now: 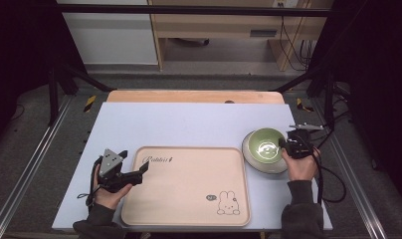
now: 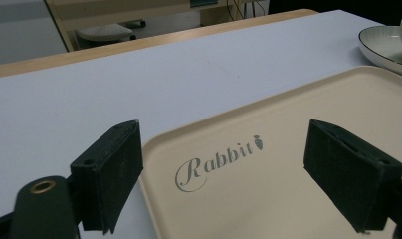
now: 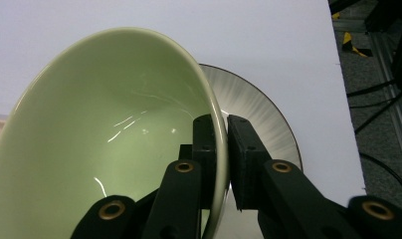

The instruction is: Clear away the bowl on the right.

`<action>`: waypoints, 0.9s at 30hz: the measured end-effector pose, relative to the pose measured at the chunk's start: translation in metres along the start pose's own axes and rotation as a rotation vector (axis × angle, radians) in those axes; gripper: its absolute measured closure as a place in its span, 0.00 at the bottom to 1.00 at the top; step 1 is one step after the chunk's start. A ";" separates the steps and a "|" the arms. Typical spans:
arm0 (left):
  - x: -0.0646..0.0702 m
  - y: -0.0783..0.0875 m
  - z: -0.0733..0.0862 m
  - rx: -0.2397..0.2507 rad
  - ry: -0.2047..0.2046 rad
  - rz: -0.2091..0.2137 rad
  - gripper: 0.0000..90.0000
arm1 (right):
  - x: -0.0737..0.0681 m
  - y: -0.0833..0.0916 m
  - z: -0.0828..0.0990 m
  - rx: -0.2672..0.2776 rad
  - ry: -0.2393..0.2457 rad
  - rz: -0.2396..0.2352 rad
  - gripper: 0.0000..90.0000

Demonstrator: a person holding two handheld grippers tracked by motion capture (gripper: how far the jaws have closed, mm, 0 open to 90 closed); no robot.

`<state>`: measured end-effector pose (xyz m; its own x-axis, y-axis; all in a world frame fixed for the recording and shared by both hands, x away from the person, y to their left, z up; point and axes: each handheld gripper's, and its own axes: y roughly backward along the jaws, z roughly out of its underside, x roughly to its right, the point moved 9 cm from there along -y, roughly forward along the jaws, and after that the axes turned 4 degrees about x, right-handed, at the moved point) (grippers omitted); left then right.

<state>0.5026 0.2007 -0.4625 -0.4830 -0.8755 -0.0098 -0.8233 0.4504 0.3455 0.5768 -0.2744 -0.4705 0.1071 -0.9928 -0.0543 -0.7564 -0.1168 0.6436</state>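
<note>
On the table's right side, a green bowl (image 3: pixel 104 139) is clamped by its rim in the right gripper (image 3: pixel 221 149), above a white plate (image 3: pixel 261 112). Beside it, the left gripper (image 2: pixel 224 169) is held with jaws wide apart over the near-left corner of a beige tray (image 1: pixel 189 199).

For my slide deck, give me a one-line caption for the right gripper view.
Right gripper pinching the rim of a green bowl above a white plate.
</note>
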 end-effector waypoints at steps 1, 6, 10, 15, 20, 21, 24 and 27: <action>0.000 0.000 0.000 -0.001 -0.001 0.001 0.17 | -0.003 0.002 -0.002 0.009 0.005 -0.015 0.92; 0.000 0.001 0.000 0.000 -0.003 0.003 0.17 | -0.010 0.008 -0.006 0.025 0.007 -0.040 0.92; 0.001 0.001 -0.001 0.004 -0.002 0.004 0.17 | -0.018 0.012 -0.009 0.037 0.021 -0.069 0.92; 0.002 0.001 -0.002 0.005 -0.002 0.005 0.17 | -0.030 0.018 -0.014 0.056 0.036 -0.102 0.92; 0.002 0.001 -0.002 0.006 -0.002 0.007 0.17 | -0.039 0.023 -0.017 0.067 0.050 -0.129 0.92; 0.002 0.001 -0.002 0.007 -0.002 0.007 0.17 | -0.044 0.025 -0.018 0.070 0.052 -0.145 0.92; 0.003 0.001 -0.002 0.008 -0.002 0.008 0.17 | -0.049 0.027 -0.019 0.074 0.062 -0.157 0.92; 0.003 0.001 -0.002 0.007 -0.003 0.009 0.17 | -0.056 0.029 -0.020 0.077 0.064 -0.186 0.92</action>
<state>0.5010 0.1983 -0.4600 -0.4916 -0.8708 -0.0091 -0.8209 0.4599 0.3385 0.5617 -0.2216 -0.4339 0.2884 -0.9505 -0.1161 -0.7669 -0.3019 0.5663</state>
